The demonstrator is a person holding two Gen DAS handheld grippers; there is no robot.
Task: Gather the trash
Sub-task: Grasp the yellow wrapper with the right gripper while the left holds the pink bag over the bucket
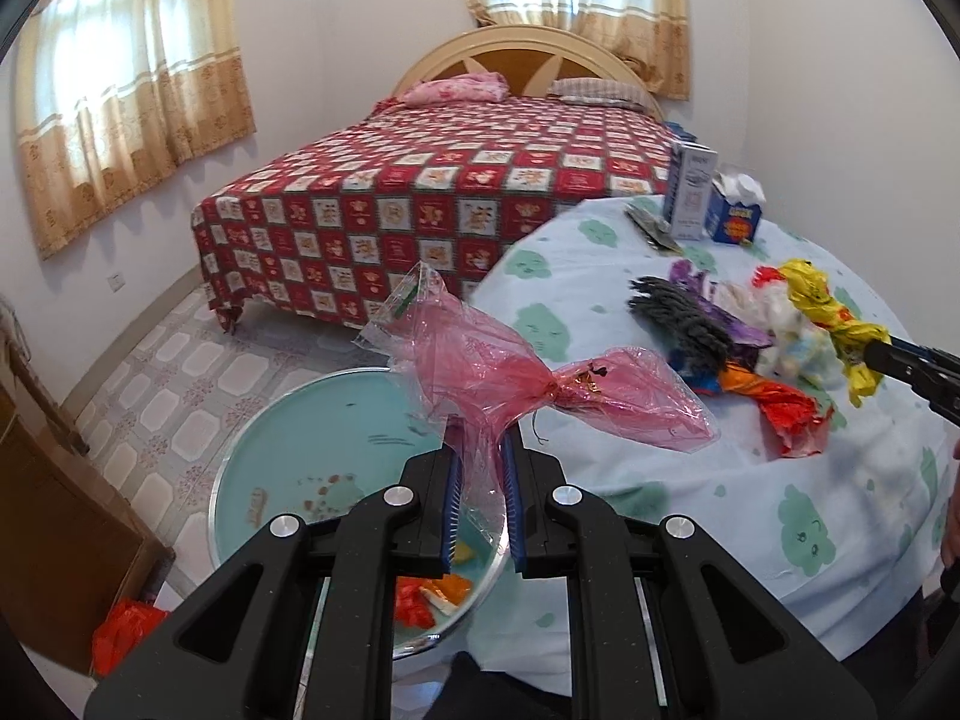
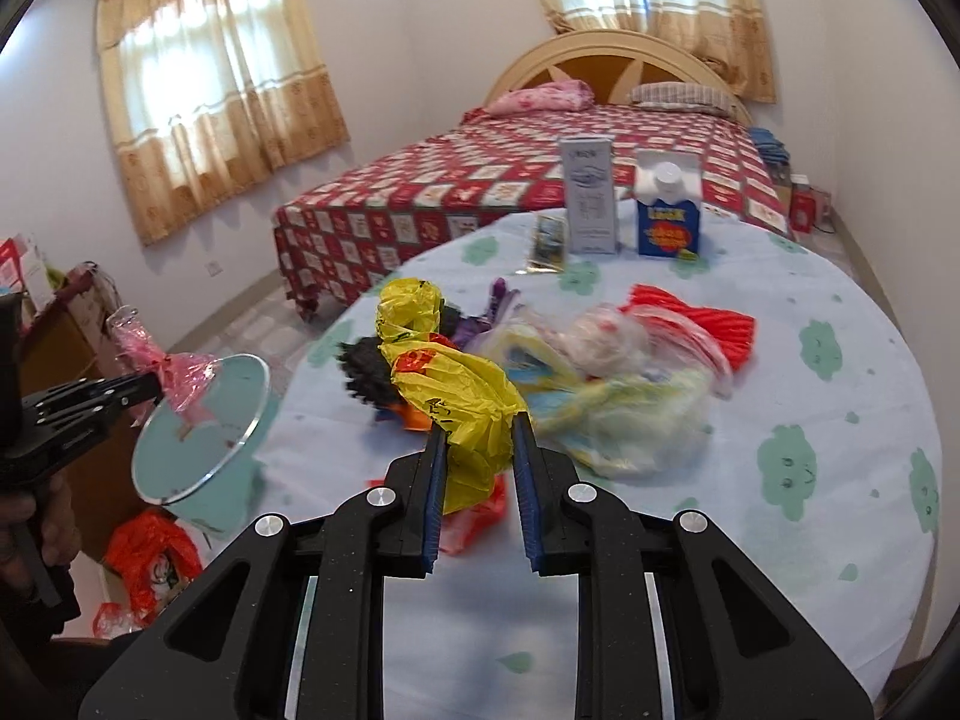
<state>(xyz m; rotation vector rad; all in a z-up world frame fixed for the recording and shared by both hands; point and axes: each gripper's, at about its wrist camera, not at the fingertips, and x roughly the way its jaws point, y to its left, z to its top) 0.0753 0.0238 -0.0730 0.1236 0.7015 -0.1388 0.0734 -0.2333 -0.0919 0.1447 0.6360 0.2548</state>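
Note:
My left gripper is shut on a pink clear plastic wrapper and holds it above a teal trash bin beside the table; it also shows in the right wrist view. My right gripper is shut on a yellow plastic bag over the pile of trash on the round table. The yellow bag also shows in the left wrist view. The pile holds red, orange, purple, black and clear bags.
A white carton, a blue carton and a flat packet stand at the table's far side. A bed with a red checked cover lies beyond. An orange bag lies on the floor by a wooden cabinet.

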